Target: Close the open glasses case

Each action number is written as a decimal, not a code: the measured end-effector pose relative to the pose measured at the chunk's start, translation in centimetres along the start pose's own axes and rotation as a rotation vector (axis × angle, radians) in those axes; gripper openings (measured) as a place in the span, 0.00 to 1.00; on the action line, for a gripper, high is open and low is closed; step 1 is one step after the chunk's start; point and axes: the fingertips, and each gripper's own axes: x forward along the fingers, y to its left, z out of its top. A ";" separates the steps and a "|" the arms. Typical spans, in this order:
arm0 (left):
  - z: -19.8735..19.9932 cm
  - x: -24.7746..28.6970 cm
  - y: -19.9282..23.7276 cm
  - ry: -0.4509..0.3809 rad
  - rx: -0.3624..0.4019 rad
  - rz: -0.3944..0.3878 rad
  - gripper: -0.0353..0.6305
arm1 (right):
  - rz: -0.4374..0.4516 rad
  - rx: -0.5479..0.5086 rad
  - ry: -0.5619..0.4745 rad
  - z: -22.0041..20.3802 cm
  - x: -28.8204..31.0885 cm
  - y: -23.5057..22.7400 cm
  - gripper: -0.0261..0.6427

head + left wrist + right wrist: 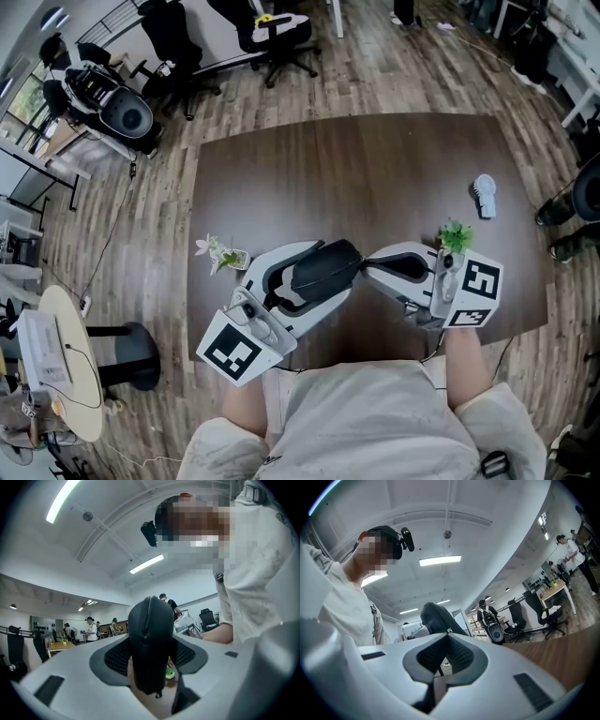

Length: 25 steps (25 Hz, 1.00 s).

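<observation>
Between the jaws of the left gripper (311,279), a black glasses case (328,262) hangs above the brown table (375,169).
Its pads clamp the case's two broad sides, with the zipper seam facing back along the jaws. Just right of that, the right gripper (368,265) has its jaws pressed together, tips at the case's end. Whether they pinch the zipper tab cannot be told.

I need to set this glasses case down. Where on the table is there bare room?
The far half of the table is bare, from its left edge across to the small white object. The near edge is crowded: the glasses case hangs between the flower sprig and the green plant.
</observation>
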 end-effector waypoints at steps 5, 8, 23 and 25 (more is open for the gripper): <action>-0.1 -0.6 -0.4 0.000 -0.006 0.016 0.42 | -0.001 -0.024 0.040 -0.1 0.3 0.6 0.04; 1.1 -0.3 -0.4 -0.069 -0.030 0.002 0.43 | 0.028 -0.002 0.015 0.1 0.5 0.9 0.04; -1.8 0.0 -1.3 0.033 0.037 0.025 0.45 | 0.021 -0.060 0.087 -0.9 1.1 1.1 0.04; -1.9 -0.1 -1.1 0.045 0.052 0.033 0.45 | 0.019 -0.052 0.085 -1.1 1.3 0.9 0.04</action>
